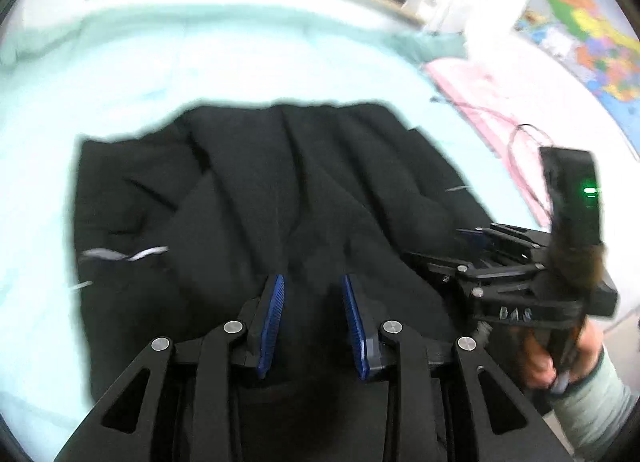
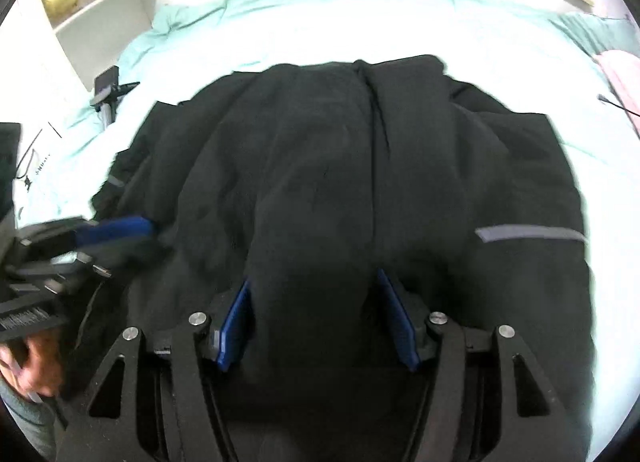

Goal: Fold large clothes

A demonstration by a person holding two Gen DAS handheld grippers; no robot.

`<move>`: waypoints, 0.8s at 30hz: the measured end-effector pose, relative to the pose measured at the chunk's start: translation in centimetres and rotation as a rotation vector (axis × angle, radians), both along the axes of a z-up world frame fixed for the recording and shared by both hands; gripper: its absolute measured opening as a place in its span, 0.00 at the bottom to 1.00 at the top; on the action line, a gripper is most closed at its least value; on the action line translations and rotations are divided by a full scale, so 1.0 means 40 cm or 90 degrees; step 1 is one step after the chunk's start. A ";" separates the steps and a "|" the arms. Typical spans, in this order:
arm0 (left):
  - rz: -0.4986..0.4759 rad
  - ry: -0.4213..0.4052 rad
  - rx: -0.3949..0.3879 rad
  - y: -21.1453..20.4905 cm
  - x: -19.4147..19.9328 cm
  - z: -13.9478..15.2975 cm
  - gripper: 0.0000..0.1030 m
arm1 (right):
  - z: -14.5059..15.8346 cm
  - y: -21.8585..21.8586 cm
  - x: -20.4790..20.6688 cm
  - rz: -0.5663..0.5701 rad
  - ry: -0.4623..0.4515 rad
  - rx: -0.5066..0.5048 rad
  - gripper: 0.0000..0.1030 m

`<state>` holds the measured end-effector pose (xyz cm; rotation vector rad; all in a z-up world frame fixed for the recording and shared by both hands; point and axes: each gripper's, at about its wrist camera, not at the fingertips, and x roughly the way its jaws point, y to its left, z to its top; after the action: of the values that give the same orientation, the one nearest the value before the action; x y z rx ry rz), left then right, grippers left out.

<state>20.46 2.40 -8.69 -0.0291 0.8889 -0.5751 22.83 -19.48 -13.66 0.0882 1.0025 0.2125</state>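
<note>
A large black garment (image 1: 260, 198) with thin grey stripes lies rumpled on a pale mint bed (image 1: 120, 74); it fills the right wrist view (image 2: 340, 166) too. My left gripper (image 1: 314, 286) hovers over the garment's near part, its blue pads (image 1: 274, 318) apart with only cloth beneath them. My right gripper (image 2: 314, 286) is open over the garment's near edge, blue pads (image 2: 236, 322) wide apart. Each gripper shows in the other's view, the right one (image 1: 472, 238) at the garment's right side, the left one (image 2: 120, 230) at its left side.
A pink sheet with cables (image 1: 492, 102) lies at the bed's right side under a coloured wall map (image 1: 588, 30). A white shelf unit (image 2: 100, 14) stands left of the bed. A phone on a small stand (image 2: 106, 92) sits at the bed's left edge. A window lies beyond.
</note>
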 end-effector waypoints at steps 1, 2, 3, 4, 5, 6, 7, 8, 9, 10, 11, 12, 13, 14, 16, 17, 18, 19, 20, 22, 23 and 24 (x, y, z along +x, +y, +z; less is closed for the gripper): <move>0.001 -0.034 0.005 0.025 -0.054 0.036 0.32 | 0.028 -0.002 -0.043 0.005 -0.015 -0.002 0.62; 0.005 -0.057 0.012 0.051 -0.097 0.060 0.40 | 0.058 -0.003 -0.088 0.008 -0.037 -0.017 0.63; 0.013 -0.075 0.021 0.076 -0.139 0.080 0.53 | 0.081 -0.005 -0.129 0.009 -0.056 -0.036 0.64; 0.029 -0.091 0.031 0.112 -0.193 0.098 0.58 | 0.095 0.003 -0.159 0.006 -0.067 -0.054 0.66; 0.037 -0.100 0.032 0.144 -0.229 0.103 0.63 | 0.105 -0.005 -0.195 0.002 -0.075 -0.073 0.67; 0.042 -0.107 0.030 0.181 -0.269 0.106 0.63 | 0.113 -0.012 -0.233 0.000 -0.082 -0.091 0.67; 0.049 -0.108 0.029 0.217 -0.306 0.108 0.63 | 0.119 -0.024 -0.273 -0.004 -0.086 -0.101 0.67; 0.063 -0.102 0.031 0.259 -0.352 0.097 0.63 | 0.125 -0.048 -0.296 -0.010 -0.086 -0.105 0.68; 0.077 -0.095 0.037 0.279 -0.366 0.086 0.63 | 0.122 -0.064 -0.331 -0.026 -0.085 -0.110 0.68; 0.096 -0.083 0.046 0.310 -0.394 0.066 0.63 | 0.115 -0.092 -0.353 -0.038 -0.080 -0.109 0.68; 0.107 -0.073 0.049 0.338 -0.416 0.053 0.63 | 0.108 -0.127 -0.385 -0.054 -0.074 -0.105 0.68; 0.119 -0.057 0.048 0.373 -0.433 0.030 0.63 | 0.099 -0.160 -0.412 -0.077 -0.064 -0.098 0.68; 0.130 -0.034 0.042 0.397 -0.448 0.000 0.63 | 0.089 -0.183 -0.430 -0.092 -0.057 -0.092 0.68; 0.138 -0.016 0.033 0.414 -0.438 -0.029 0.63 | 0.082 -0.203 -0.445 -0.103 -0.050 -0.089 0.68; 0.156 0.029 -0.002 0.430 -0.431 -0.089 0.63 | 0.071 -0.247 -0.483 -0.127 -0.040 -0.098 0.67; 0.158 0.042 -0.018 0.453 -0.441 -0.107 0.63 | 0.068 -0.267 -0.499 -0.139 -0.036 -0.105 0.68; 0.160 0.063 -0.047 0.462 -0.439 -0.128 0.63 | 0.068 -0.284 -0.515 -0.150 -0.032 -0.107 0.68; 0.160 0.074 -0.069 0.471 -0.440 -0.138 0.63 | 0.068 -0.306 -0.533 -0.160 -0.030 -0.102 0.68; 0.160 0.081 -0.086 0.467 -0.437 -0.144 0.62 | 0.068 -0.324 -0.546 -0.167 -0.029 -0.098 0.68; 0.160 0.090 -0.109 0.462 -0.424 -0.155 0.62 | 0.067 -0.365 -0.578 -0.185 -0.026 -0.088 0.68; 0.162 0.093 -0.108 0.449 -0.418 -0.154 0.62 | 0.063 -0.388 -0.592 -0.195 -0.022 -0.084 0.68; 0.166 0.098 -0.103 0.448 -0.410 -0.158 0.62 | 0.057 -0.409 -0.601 -0.205 -0.018 -0.078 0.68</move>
<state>4.04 20.31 -15.03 -0.3355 0.9680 -0.4026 -1.22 -35.86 -11.40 0.1336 0.9564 -0.1413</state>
